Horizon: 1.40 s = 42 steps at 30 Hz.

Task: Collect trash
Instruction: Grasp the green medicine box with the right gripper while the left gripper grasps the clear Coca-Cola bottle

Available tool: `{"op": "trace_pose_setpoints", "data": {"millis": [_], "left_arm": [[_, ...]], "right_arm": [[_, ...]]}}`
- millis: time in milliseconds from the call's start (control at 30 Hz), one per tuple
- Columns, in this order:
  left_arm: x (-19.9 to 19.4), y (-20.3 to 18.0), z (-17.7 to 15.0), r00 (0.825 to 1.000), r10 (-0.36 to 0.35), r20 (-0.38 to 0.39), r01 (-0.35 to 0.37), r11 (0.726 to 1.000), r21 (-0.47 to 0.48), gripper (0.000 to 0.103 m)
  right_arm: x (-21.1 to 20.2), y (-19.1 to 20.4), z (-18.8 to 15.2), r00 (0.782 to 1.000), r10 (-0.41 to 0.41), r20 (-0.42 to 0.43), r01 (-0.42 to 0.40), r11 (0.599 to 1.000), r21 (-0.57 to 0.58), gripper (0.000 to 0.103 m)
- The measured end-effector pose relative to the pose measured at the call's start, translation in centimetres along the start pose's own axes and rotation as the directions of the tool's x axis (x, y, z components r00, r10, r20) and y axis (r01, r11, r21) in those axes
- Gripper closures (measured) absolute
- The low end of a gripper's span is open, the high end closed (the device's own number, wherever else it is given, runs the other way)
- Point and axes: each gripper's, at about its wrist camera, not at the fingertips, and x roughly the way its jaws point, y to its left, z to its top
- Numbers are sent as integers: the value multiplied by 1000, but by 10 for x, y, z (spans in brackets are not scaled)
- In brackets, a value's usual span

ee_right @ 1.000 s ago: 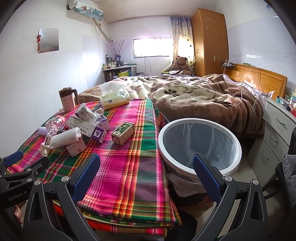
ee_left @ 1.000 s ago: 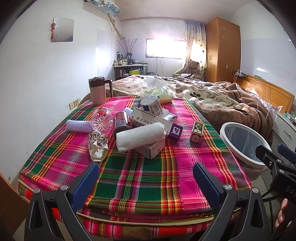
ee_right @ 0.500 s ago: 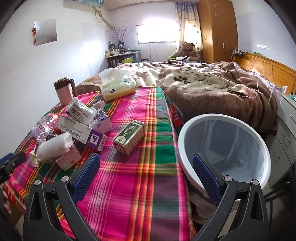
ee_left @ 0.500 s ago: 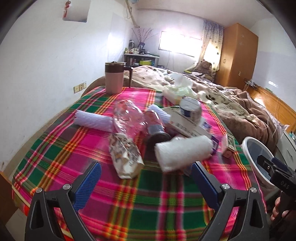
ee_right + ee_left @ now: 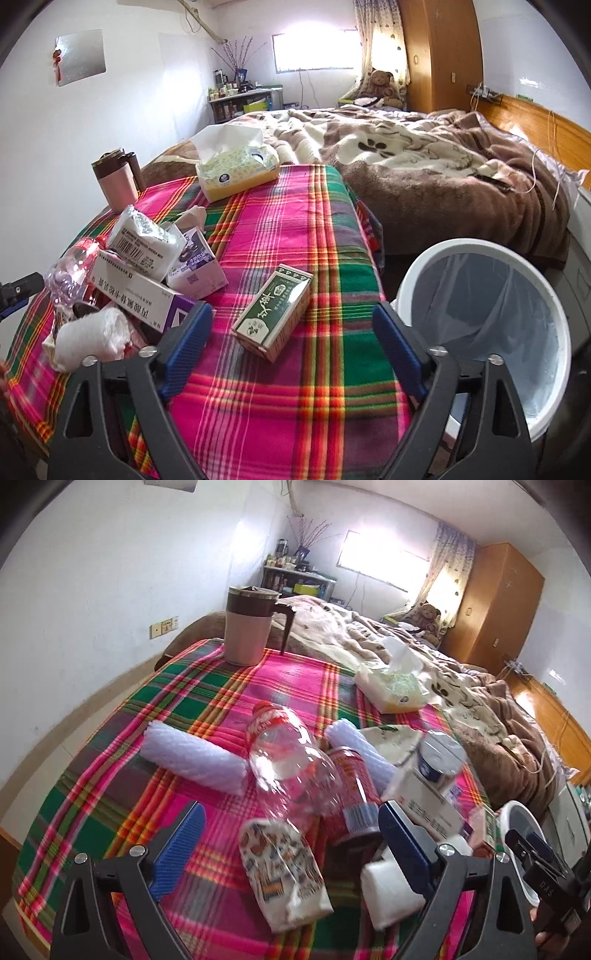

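Note:
Trash lies heaped on a plaid cloth (image 5: pixel 92 812). My left gripper (image 5: pixel 291 843) hovers low over it, jaws wide and closing. A patterned snack wrapper (image 5: pixel 280 871) lies between the blue pads without touching them. Just ahead are a clear plastic bottle (image 5: pixel 291 768) and a red can (image 5: pixel 351 794). My right gripper (image 5: pixel 291 345) has its jaws closing too. A green box (image 5: pixel 275 312) lies flat on the cloth just ahead of its tips, untouched by the pads. A white bin (image 5: pixel 480 251) with a clear liner stands off the table's right edge.
A pink lidded mug (image 5: pixel 247 627) and a yellow tissue pack (image 5: pixel 236 173) stand at the far side. White paper rolls (image 5: pixel 192 760), a long white carton (image 5: pixel 136 295) and crumpled tissue (image 5: pixel 92 336) fill the pile. A bed with a brown blanket (image 5: pixel 443 177) lies behind.
The left gripper has swung left and in over the pile, so the wrapper now lies between its fingers. The right gripper has come closer to the green box, and its jaws have narrowed.

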Motion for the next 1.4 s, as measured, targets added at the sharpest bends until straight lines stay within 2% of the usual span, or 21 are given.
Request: {"op": "trace_pose_setpoints", "data": {"millis": [67,200,300,400,500,667,767,900,1033,1267,1400], "left_arm": [[10,2,9,1000,23,-10,-23,1000,4,13],[30,5,23,998,27,-50,-27,1000,-2,13],[43,5,30,996,22,-81,-23,1000,-8,15],[54,4,35,995,34,-99,-33,999,6,15],[68,6,41,990,28,-138,-30,999,-11,21],[82,5,47,986,51,-158,-53,999,-9,21],[92,8,51,980,47,-196,-57,998,-41,22],[100,5,53,974,71,-214,-78,997,-24,24],[107,0,50,967,85,-240,-87,996,1,40],[102,-4,48,972,94,-214,-92,996,19,40],[89,-4,47,984,93,-154,-90,996,22,40]], "right_arm": [[7,1,2,1000,10,-26,-10,1000,9,25],[16,4,4,999,13,-53,-13,1000,3,28],[21,6,6,997,18,-71,-18,1000,3,35],[28,8,10,995,20,-94,-21,1000,-2,36],[34,8,12,993,31,-116,-31,1000,8,37],[43,6,15,988,28,-155,-24,999,25,38],[47,5,14,984,32,-174,-27,999,32,45],[50,6,13,982,35,-187,-29,999,32,53],[49,6,13,982,33,-184,-29,999,22,56],[47,3,13,984,49,-173,-43,998,36,63],[46,1,12,986,47,-159,-41,998,45,69]]}}
